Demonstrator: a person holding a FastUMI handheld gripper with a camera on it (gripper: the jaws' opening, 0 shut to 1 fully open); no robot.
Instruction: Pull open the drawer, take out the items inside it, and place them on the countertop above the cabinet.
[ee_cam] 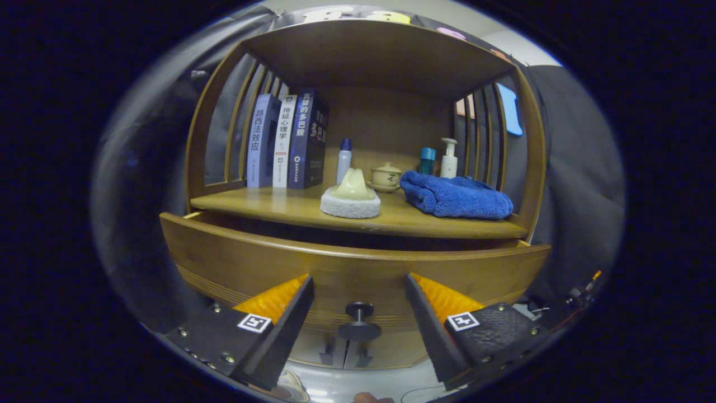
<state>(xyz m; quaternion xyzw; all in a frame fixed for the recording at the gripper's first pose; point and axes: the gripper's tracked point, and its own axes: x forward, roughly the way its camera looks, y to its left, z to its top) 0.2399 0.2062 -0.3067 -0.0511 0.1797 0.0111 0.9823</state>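
The drawer (347,268) sits just below the desk (302,210) of the wooden cabinet, and it looks pulled out a little already: a dark gap shows between its upper edge and the desk. What lies inside is hidden behind the drawer front. Its knob (359,320) is a small dark round stud low on the front, midway between the fingers of the claw (359,302), which stand well apart and touch nothing. The drawer is stiff wood and probably fairly heavy on its runners, so I judge the knob the one sound place to take hold; it is smooth and small, and the pads would need to close squarely on its stem or it may slip out under a pull. On the desk stand a sponge (351,196) with a pale handle near the front, a folded blue towel (456,196) to one side, a lidded cup (386,177) and bottles (447,159) behind, and books (288,143) upright at the far side. Bare wood remains along the front edge for the items to come.
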